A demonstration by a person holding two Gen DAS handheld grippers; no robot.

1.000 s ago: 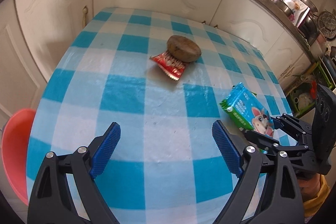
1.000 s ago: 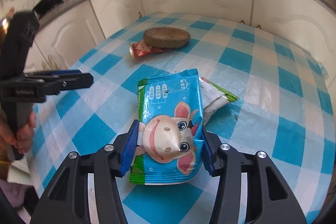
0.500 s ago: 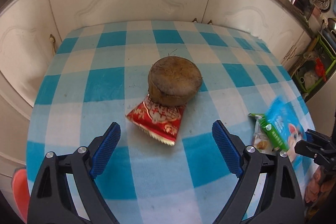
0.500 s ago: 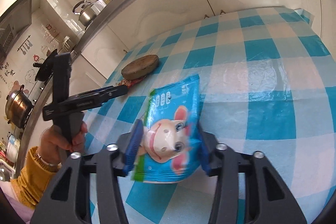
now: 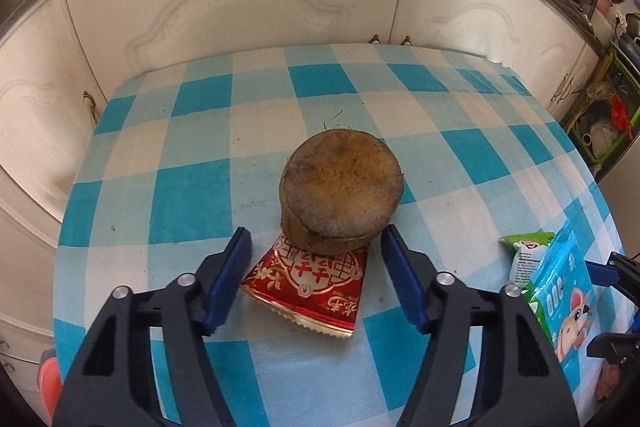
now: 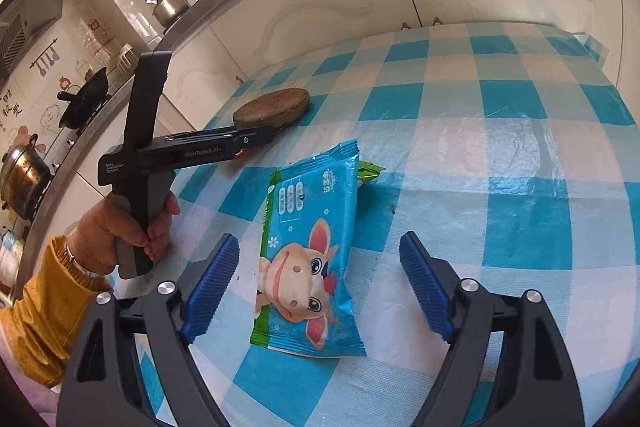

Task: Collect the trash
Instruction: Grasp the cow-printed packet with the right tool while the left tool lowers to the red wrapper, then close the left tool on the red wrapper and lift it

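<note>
Right now a red wrapper with gold print (image 5: 310,285) lies flat on the blue-and-white checked surface (image 5: 192,199), its far end pinned under a round brown block (image 5: 340,191) that sits on top of it. The left claw (image 5: 316,279) straddles this wrapper: its blue pads (image 5: 228,279) stand on either side of it, the left pad just at the wrapper's corner, the right one a little clear of the edge. Its jaws are closing around the wrapper, and the pads do not press on it yet.

Off to the right, near the surface's edge, a blue packet printed with a cartoon animal (image 6: 308,259) lies flat, partly covering a green-and-white wrapper (image 6: 370,173) whose end pokes out behind it. The right claw (image 6: 320,287) hangs over the near end of the blue packet with its jaws opening; the packet lies between the pads, clear of both of them.

From the right wrist view, a hand (image 6: 124,227) in a mustard-yellow sleeve (image 6: 44,311) grips the handle of the left tool. Behind the surface run white cabinet doors (image 5: 240,3) under a metal-edged counter, with a kettle (image 6: 168,3) and pots on it. A red-orange object (image 5: 48,391), cut off by the frame, shows below the surface's near left corner.
</note>
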